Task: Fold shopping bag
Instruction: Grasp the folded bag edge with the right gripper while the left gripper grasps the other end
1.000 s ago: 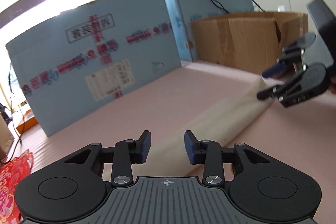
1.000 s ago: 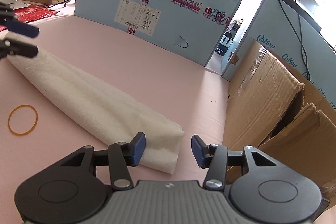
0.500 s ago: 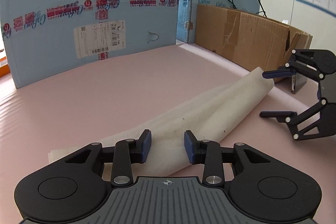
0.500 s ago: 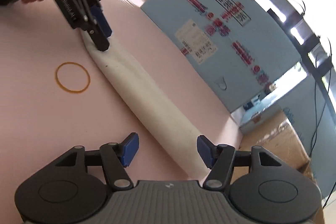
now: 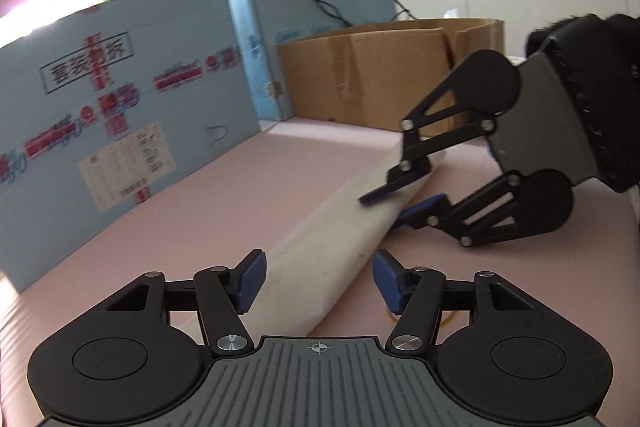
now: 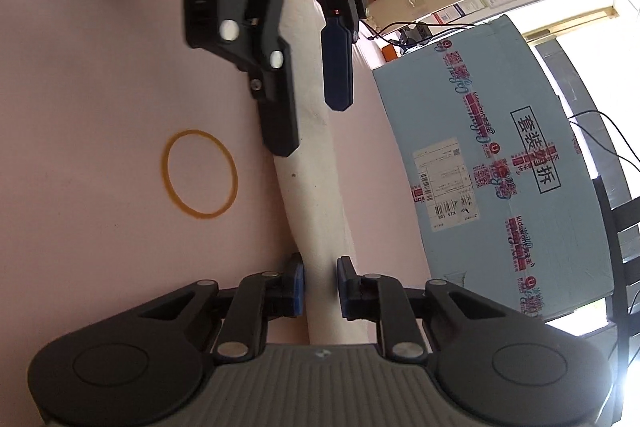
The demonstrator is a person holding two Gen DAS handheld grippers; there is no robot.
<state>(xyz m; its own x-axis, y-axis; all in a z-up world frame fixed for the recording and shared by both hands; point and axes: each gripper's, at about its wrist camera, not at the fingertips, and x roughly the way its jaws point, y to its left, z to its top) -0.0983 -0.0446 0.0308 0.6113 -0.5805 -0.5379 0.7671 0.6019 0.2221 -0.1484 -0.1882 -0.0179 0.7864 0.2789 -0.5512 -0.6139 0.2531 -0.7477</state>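
Bag: shopping bag (image 6: 316, 187) lying rolled long, still needing folding shorter.
Right gripper (image 6: 319, 287): jaws closing around its end.
Left gripper (image 5: 318, 281): jaws opening, straddling it.

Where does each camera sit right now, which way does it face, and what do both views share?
Left wrist: on the left gripper, facing along the rolled white bag toward the cardboard box; its opening jaws straddle the bag.
Right wrist: on the right gripper, rolled sideways, facing back along the bag; its jaws are closing around the bag, rubber band beside.
Shared: bag, blue box, pink table, each other's gripper.
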